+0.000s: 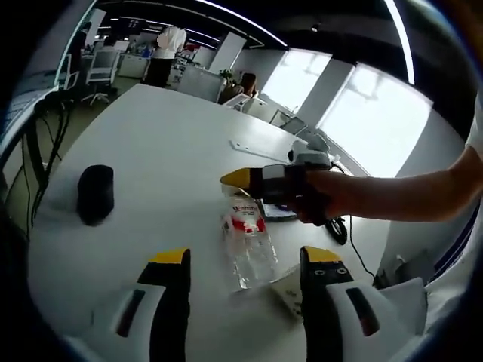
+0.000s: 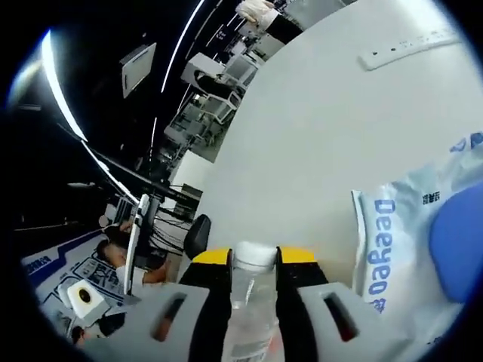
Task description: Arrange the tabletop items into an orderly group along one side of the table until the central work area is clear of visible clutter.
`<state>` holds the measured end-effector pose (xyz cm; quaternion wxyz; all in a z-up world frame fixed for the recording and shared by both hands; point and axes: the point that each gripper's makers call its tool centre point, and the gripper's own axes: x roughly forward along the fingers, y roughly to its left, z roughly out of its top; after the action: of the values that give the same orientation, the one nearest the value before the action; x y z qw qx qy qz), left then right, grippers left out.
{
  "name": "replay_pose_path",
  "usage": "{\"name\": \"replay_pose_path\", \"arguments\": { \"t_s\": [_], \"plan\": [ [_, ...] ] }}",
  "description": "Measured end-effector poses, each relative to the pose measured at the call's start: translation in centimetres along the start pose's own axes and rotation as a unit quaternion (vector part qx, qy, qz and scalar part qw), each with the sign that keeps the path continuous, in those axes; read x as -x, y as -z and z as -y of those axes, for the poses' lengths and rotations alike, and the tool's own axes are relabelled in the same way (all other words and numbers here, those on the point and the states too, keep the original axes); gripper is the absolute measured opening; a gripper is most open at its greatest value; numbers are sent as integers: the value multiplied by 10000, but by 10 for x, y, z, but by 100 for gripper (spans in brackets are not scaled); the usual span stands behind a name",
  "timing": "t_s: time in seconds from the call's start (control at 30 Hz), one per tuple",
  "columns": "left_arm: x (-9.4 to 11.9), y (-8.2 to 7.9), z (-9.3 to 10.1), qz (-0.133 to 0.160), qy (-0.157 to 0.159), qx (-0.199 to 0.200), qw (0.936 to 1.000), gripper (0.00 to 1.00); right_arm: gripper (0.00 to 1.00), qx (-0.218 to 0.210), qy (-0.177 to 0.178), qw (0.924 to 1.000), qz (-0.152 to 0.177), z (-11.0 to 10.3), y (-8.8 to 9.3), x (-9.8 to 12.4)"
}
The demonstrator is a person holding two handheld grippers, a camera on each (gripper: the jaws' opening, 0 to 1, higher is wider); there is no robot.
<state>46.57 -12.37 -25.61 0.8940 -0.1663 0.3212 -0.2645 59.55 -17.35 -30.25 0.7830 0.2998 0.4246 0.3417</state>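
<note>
right gripper [image 2: 253, 271] clamped on bottle [image 2: 247, 317] neck, just under cap. left gripper [image 1: 245, 271] jaws apart, bottle [image 1: 247, 241] lying on table [image 1: 166, 151] between them. light, slick, crushable plastic; neck grip suits.

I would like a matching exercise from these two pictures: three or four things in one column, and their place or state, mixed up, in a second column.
Things:
1. water bottle
2. black object
3. left gripper
4. white power strip

Places or states:
a. open, jaws either side of the bottle's lower end
b. lying on the table, cap end between the right gripper's jaws
c. alone on the white table, apart from the bottle
d. far across the table, in the right gripper view

Pairs: 1-b, 2-c, 3-a, 4-d
</note>
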Motion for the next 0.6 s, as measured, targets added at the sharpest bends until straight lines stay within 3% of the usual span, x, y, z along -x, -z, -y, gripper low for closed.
{"name": "replay_pose_path", "arguments": {
  "t_s": [0.33, 0.6],
  "plan": [
    [-26, -10, -2, -91, 425, -99, 9990, 59, 19, 646, -303, 9974, 47, -22, -4, 1],
    [-56, -15, -3, -217, 956, -58, 9952, 59, 19, 1103, -554, 9923, 54, -37, -6, 2]
  ]
}}
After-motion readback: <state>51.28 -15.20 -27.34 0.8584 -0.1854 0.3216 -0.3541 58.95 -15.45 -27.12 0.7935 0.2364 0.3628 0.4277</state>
